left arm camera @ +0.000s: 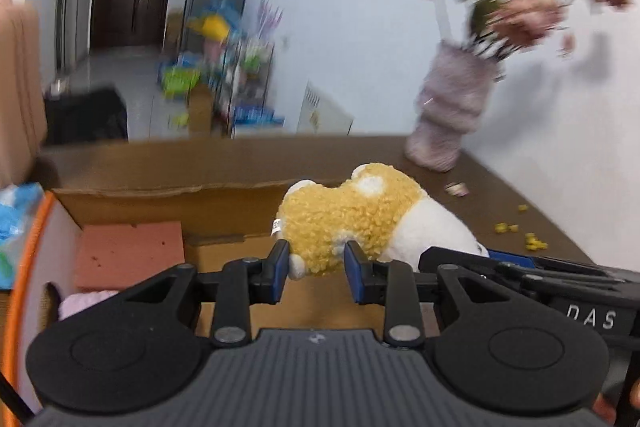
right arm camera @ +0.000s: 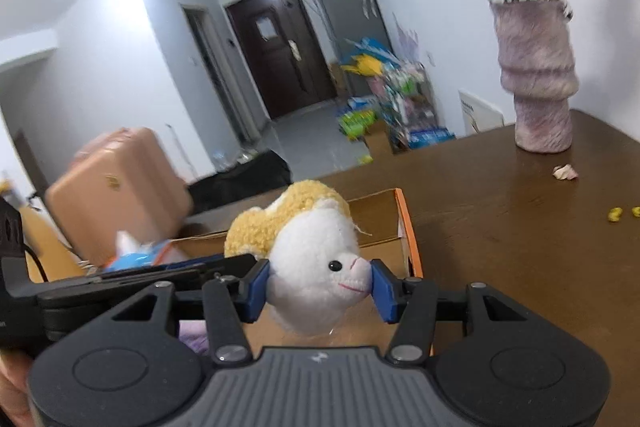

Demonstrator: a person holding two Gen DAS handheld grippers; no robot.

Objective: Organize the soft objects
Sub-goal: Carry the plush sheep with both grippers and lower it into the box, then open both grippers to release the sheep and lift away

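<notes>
A plush lamb [left arm camera: 360, 215] with a curly tan body and a white head hangs over an open cardboard box [left arm camera: 132, 199] with an orange rim [right arm camera: 405, 227]. My left gripper [left arm camera: 316, 263] is shut on the tan rear end of the lamb. My right gripper [right arm camera: 320, 279] is shut on its white head [right arm camera: 316, 267], one blue pad on each side of the face. The right gripper's body [left arm camera: 520, 275] reaches in from the right in the left wrist view. Inside the box lie a salmon foam block [left arm camera: 128, 251] and a pale pink fluffy piece [left arm camera: 84, 301].
The box stands on a dark brown table [right arm camera: 520, 227]. A lilac vase [right arm camera: 536, 83] with pink flowers is at the table's far right corner, with yellow crumbs [left arm camera: 532, 241] near it. A blue packet [right arm camera: 136, 255] lies left of the box. A tan suitcase [right arm camera: 120, 179] stands beyond.
</notes>
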